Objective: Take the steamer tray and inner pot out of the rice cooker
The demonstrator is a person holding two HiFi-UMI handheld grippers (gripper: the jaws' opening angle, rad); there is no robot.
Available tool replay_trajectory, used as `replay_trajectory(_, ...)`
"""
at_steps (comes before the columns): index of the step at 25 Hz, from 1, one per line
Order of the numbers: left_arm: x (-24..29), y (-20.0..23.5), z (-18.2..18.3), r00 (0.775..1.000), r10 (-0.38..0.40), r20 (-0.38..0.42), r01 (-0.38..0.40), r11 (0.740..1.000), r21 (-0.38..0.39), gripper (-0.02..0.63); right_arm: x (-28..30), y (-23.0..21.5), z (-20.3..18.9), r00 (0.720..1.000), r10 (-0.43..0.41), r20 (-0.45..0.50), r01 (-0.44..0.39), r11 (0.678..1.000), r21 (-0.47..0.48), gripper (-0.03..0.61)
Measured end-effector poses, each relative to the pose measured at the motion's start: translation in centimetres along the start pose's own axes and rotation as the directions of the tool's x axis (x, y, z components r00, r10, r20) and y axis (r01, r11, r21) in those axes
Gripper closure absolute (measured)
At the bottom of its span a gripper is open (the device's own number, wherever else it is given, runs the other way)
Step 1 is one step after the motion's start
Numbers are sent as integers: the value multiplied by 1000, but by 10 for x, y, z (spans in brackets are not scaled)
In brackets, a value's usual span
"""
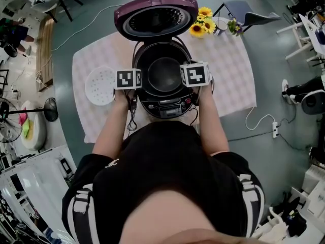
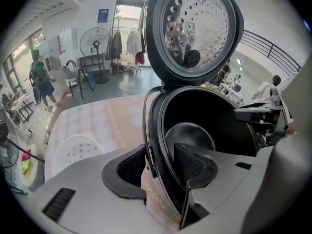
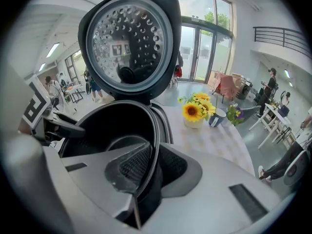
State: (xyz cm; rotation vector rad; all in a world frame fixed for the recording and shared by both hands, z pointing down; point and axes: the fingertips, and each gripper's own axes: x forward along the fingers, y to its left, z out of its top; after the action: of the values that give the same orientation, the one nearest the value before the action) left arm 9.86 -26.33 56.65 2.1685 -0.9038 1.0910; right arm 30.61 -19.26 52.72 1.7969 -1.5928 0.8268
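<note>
The rice cooker stands open on the table, lid tipped back, with the dark inner pot seated inside. The white perforated steamer tray lies on the cloth to the cooker's left. My left gripper straddles the pot's left rim; its jaws are apart, one pad outside and one inside, with a gap showing. My right gripper is shut on the pot's right rim, the pads pressed against the thin wall. In the head view the marker cubes cover both grippers' jaws.
A vase of sunflowers and a mug stand behind the cooker at the right. The checked tablecloth covers a small table. A power cord trails off the table's right edge to the floor.
</note>
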Motion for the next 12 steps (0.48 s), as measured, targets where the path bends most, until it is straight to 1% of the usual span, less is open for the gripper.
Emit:
replay_trajectory(3, -3, 0, 2, 1000, -10, 13, 10, 1000, -6, 431, -4, 0, 6, 999, 4, 36, -5, 1000, 10, 523)
replay_trajectory(7, -8, -1, 3, 999, -19, 28, 20, 1000, -11, 437, -10, 1, 12, 996, 28, 85, -33, 998, 60, 531)
replay_trajectory(9, -13, -3, 6, 999, -21, 41, 21, 1000, -2, 441, -15, 1, 17, 994, 36, 107, -45, 996, 77, 534)
replay_trajectory(11, -18, -5, 8, 998, -16, 55, 15, 1000, 14, 478, -22, 3, 21, 991, 44, 129, -55, 995, 85, 535)
replay_trajectory(12, -20, -6, 8, 998, -16, 60, 15, 1000, 16, 483, -25, 4, 24, 989, 48, 139, -61, 994, 87, 536)
